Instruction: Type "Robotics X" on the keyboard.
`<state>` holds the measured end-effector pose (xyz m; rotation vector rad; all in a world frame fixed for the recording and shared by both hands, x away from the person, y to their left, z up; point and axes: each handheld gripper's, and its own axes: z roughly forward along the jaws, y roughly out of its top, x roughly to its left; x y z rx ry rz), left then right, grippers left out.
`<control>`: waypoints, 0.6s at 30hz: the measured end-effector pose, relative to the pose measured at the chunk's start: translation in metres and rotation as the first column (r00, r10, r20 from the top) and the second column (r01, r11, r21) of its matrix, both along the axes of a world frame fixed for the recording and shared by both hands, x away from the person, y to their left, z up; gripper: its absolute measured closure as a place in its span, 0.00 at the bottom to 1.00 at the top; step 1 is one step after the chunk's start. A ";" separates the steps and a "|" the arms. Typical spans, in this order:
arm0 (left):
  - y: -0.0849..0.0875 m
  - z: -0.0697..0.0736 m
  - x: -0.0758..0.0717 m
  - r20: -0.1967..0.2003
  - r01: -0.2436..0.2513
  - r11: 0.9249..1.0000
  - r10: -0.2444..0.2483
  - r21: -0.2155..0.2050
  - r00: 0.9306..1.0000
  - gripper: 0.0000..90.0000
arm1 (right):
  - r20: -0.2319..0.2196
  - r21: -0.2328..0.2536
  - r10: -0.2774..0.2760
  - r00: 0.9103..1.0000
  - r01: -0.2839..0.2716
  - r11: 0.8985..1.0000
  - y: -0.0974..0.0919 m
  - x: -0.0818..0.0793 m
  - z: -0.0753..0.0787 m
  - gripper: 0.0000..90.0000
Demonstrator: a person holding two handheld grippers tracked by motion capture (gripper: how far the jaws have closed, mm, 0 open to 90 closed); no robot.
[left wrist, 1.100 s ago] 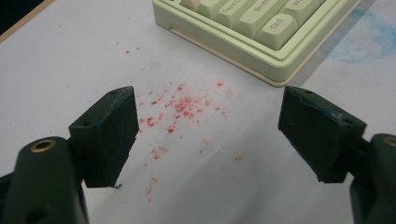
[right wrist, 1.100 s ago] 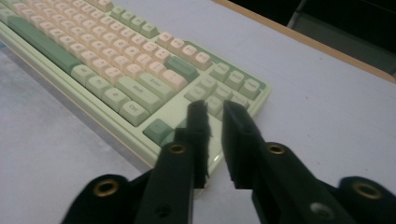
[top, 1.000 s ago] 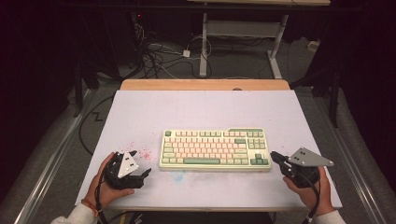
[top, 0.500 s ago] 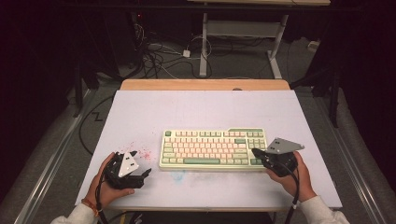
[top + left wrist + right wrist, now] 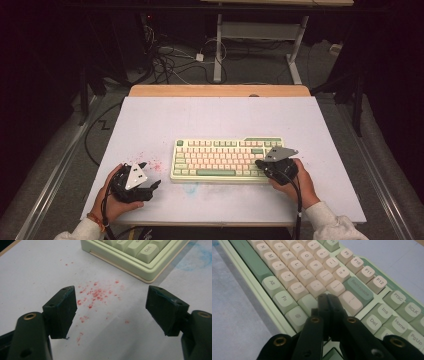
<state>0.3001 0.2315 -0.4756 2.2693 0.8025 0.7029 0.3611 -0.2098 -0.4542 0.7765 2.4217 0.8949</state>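
Observation:
A cream and green keyboard (image 5: 225, 160) lies at the middle of the white table (image 5: 215, 120). My left gripper (image 5: 151, 175) rests on the table left of the keyboard's near-left corner (image 5: 135, 255). In the left gripper view its jaws (image 5: 111, 291) stand open and have just been closing a little, with only bare tabletop between them. My right gripper (image 5: 260, 163) is shut and holds nothing. It hangs over the keyboard's right part, and its tips (image 5: 328, 297) sit just above the keys (image 5: 299, 272) below Backspace.
Red specks (image 5: 96, 293) dot the table between the left jaws, and a blue smudge (image 5: 197, 257) lies by the keyboard's front edge. A wooden strip (image 5: 220, 90) marks the table's far edge. Cables (image 5: 170, 60) and a desk frame (image 5: 260, 35) stand on the floor beyond.
My right gripper has moved left from the table's right side to over the keyboard's right end. The left hand has stayed where it was.

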 end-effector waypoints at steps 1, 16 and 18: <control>0.001 0.000 0.000 -0.005 0.003 1.000 -0.003 -0.006 1.000 0.30 | 0.000 0.000 0.000 1.000 0.000 1.000 0.000 0.000 0.000 1.00; -0.005 0.010 0.008 -0.125 0.073 0.996 -0.078 -0.048 0.989 0.97 | 0.017 0.021 -0.016 1.000 0.016 1.000 -0.001 -0.004 -0.005 1.00; -0.010 0.013 0.009 -0.111 0.094 0.995 -0.098 -0.045 0.989 0.97 | 0.019 0.020 -0.017 1.000 0.017 1.000 -0.001 -0.005 -0.006 1.00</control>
